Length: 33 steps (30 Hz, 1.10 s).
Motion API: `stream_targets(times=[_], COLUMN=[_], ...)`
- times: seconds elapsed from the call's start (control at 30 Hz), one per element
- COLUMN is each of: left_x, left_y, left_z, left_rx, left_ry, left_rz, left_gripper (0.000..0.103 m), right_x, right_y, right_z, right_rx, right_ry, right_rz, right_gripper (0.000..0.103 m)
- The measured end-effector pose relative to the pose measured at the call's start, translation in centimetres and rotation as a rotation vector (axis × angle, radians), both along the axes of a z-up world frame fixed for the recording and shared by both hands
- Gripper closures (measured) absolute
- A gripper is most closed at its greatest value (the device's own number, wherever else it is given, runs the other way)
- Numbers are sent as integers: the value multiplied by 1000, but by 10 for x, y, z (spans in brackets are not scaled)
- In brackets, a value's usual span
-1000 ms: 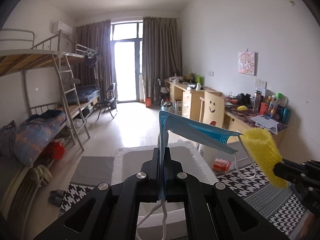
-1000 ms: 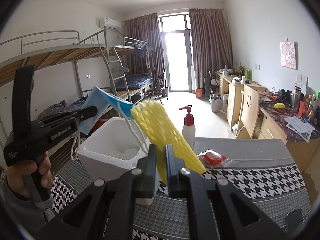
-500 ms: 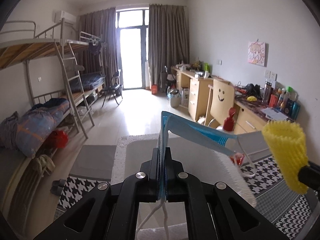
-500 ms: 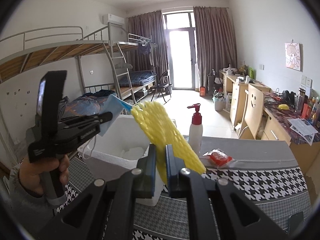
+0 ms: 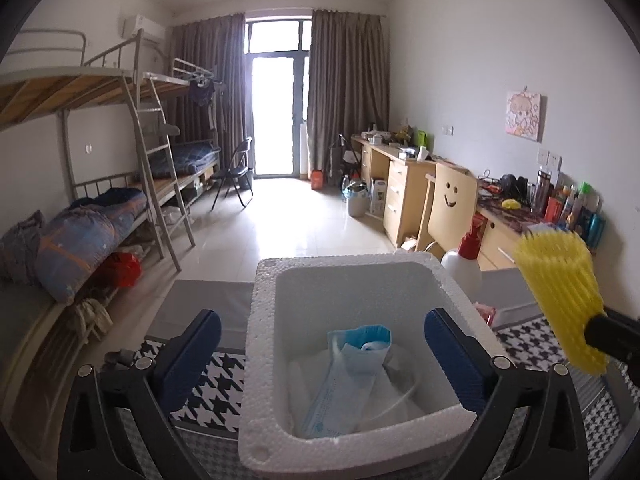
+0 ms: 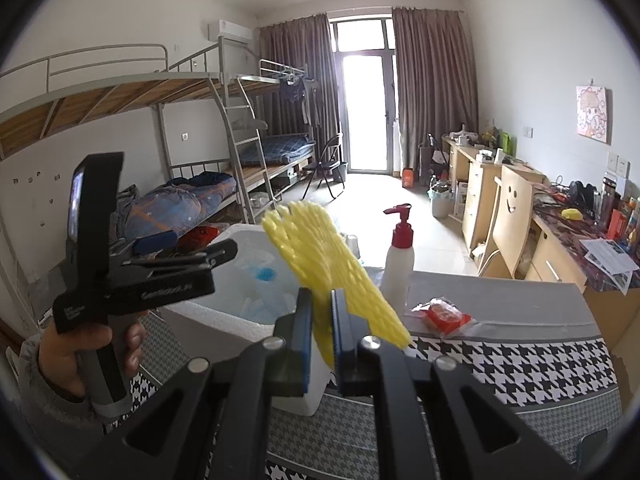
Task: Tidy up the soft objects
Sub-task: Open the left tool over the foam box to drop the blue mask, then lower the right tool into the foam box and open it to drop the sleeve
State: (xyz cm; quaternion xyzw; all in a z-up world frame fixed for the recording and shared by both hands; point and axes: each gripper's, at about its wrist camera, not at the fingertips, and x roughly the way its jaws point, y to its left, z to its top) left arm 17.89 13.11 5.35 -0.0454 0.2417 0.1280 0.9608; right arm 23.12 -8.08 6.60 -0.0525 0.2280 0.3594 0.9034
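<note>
My left gripper (image 5: 318, 320) hovers over a white foam box (image 5: 344, 262), its jaws opening wide with nothing between the blue pads. A blue face mask (image 5: 352, 364) lies loose inside the box on some clear wrapping. My right gripper (image 6: 320, 304) is shut on a yellow foam net sleeve (image 6: 328, 268), which sticks up and forward just right of the box. In the left wrist view that sleeve (image 5: 560, 292) shows at the right edge. The right wrist view shows the left gripper (image 6: 192, 246) held by a hand above the box (image 6: 208, 316).
A white pump bottle with a red top (image 6: 398, 264) stands behind the box. A red packet in clear wrap (image 6: 444, 314) lies to its right on the houndstooth tablecloth (image 6: 520, 364). Bunk beds line the left wall; desks and a smiley-face chair (image 6: 512, 208) line the right.
The left jaws have gone from shut on the blue mask to wide apart, and the mask has dropped into the foam box. The right gripper still holds the yellow sleeve.
</note>
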Motion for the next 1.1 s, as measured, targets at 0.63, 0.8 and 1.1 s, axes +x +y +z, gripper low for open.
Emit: stream_targets(times=[0.63,0.8,1.1], left_x=[-25,-33,-47], left_y=[11,19,29], left_z=[-1,0,-1], left_rx=[23,19,-9], left_ry=[-21,-27,-55], left_rz=[30,46,74], left_gripper=[1,1,1], right_x=[3,5,8], right_y=[23,33,48], right_z=[0,0,0], right_rx=[-18,-28,-43], right_ry=[6,-2,-2], right_rz=[46,56,74], right_gripper=[91,91,91])
